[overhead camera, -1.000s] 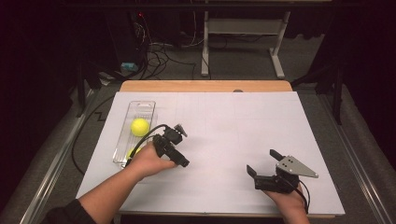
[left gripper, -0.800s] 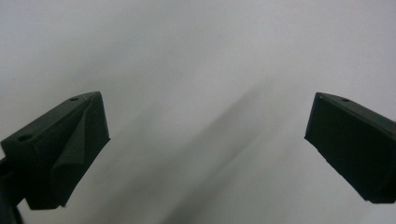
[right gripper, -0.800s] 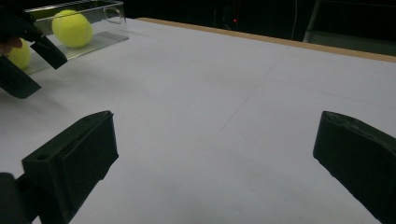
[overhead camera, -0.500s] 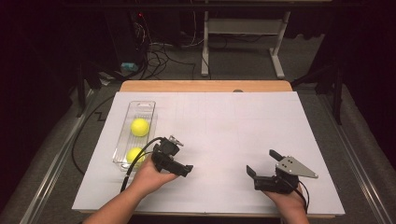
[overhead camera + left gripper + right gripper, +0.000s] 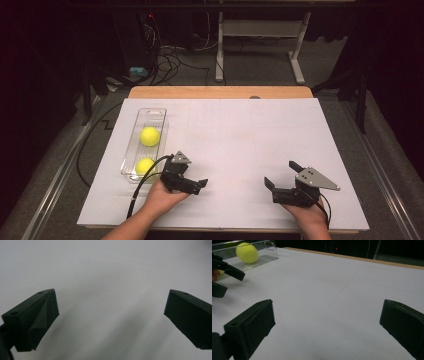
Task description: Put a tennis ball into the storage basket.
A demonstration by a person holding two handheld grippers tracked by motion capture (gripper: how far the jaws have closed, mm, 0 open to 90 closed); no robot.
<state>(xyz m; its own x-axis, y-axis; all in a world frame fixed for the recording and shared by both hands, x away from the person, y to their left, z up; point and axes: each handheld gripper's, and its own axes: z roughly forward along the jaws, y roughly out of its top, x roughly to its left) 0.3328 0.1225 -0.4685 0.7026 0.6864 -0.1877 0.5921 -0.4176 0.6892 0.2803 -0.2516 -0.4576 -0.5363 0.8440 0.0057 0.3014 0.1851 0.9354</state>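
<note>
A clear plastic tray lies lengthwise at the left of the white table cover. It holds two yellow balls, one mid-tray and one at its near end. My left gripper sits just right of the tray's near end, low over the paper. It is open and nothing is between its jaws. My right gripper rests near the front right, open and empty. In the right gripper view, one ball, the tray and the left gripper appear at the upper left.
The white sheet covers the wooden table, whose bare far edge shows beyond it. Cables and a desk frame stand on the dark floor behind. A black cable trails from the left gripper.
My left gripper has drawn back from the tray's near end toward the front edge, uncovering the second ball in the tray. The right gripper has stayed still.
</note>
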